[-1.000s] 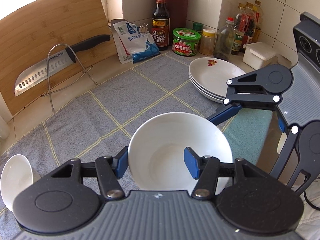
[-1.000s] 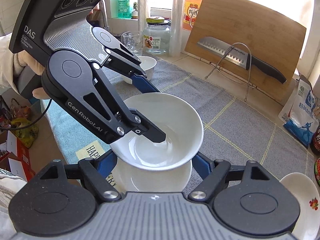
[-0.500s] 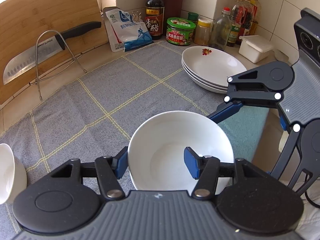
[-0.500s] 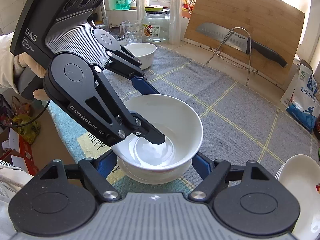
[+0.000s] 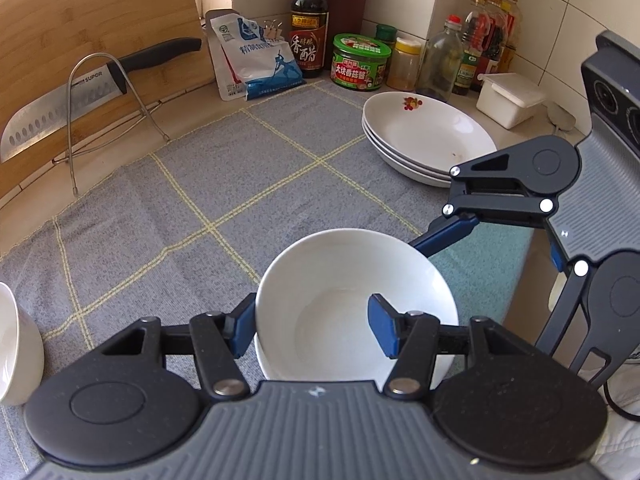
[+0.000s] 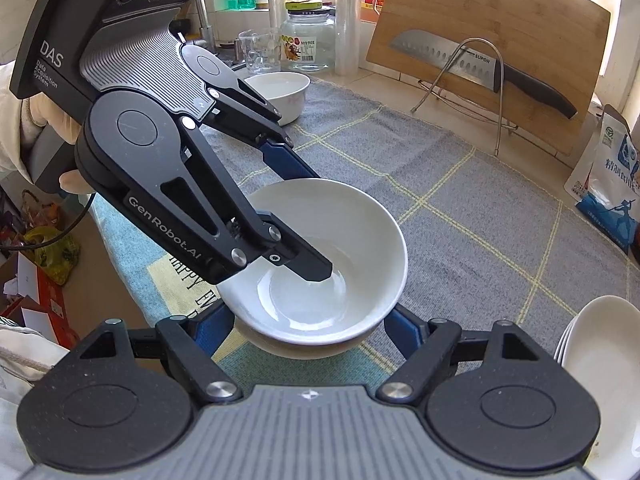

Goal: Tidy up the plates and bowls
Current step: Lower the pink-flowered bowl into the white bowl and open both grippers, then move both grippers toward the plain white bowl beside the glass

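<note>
My left gripper (image 5: 312, 330) is shut on the rim of a white bowl (image 5: 336, 280), one finger inside it and one outside. This upper bowl (image 6: 352, 240) sits nested in a second white bowl (image 6: 312, 346) at the near edge of the grey cloth (image 5: 240, 184). My right gripper (image 6: 308, 332) grips that lower bowl, with a blue finger pressed on each side. A stack of white plates (image 5: 424, 136) with a red flower print lies far right. A third white bowl (image 6: 280, 88) stands apart on the cloth.
A knife on a wire rack (image 5: 100, 88) leans on a wooden board. A salt bag (image 5: 256, 64), vinegar bottle (image 5: 308, 20), green jar (image 5: 360, 64), oil bottles and a white box (image 5: 508, 96) line the wall. A teal towel (image 6: 132, 232) covers the counter edge, with floor clutter beyond.
The upper bowl has sunk from just above the lower bowl into it. Both grippers keep their hold, and both views have turned slightly.
</note>
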`<state>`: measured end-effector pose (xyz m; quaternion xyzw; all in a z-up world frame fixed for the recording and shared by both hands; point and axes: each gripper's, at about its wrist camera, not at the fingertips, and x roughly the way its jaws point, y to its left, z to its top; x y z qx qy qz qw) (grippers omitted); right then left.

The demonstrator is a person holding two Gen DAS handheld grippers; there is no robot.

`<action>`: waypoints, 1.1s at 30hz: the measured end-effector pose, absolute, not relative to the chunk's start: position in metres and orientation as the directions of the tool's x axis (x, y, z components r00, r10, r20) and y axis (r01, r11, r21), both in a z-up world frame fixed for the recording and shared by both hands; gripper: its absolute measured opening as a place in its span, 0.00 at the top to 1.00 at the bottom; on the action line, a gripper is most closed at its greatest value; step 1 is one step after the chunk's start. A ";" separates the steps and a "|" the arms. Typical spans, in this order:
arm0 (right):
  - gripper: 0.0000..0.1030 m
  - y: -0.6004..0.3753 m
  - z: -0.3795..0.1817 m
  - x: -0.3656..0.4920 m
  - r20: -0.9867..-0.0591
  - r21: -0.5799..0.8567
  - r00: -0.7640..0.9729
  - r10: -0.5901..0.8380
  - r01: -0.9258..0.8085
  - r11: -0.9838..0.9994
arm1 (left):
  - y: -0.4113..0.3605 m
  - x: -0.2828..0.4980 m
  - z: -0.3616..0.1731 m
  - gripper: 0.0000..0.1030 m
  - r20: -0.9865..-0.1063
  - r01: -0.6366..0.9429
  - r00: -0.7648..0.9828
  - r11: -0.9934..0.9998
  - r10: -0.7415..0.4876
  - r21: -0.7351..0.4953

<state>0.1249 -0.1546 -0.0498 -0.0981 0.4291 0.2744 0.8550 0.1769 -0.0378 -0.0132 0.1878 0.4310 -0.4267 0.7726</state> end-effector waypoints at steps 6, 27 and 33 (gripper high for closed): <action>0.05 -0.158 -0.047 0.125 -0.771 0.089 0.491 0.406 -0.549 0.831 | -0.031 0.178 -0.010 0.39 -0.811 0.819 0.279 0.569 -0.514 -0.079; 0.02 -0.142 -0.016 0.168 -0.729 0.038 0.541 0.419 -0.579 0.814 | 0.067 0.174 -0.004 0.14 -0.721 0.539 0.592 0.842 -0.360 0.022; 0.02 -0.114 -0.011 0.206 -0.735 0.046 0.506 0.451 -0.627 0.778 | 0.098 0.188 -0.017 0.14 -0.714 0.420 0.654 0.905 -0.251 0.066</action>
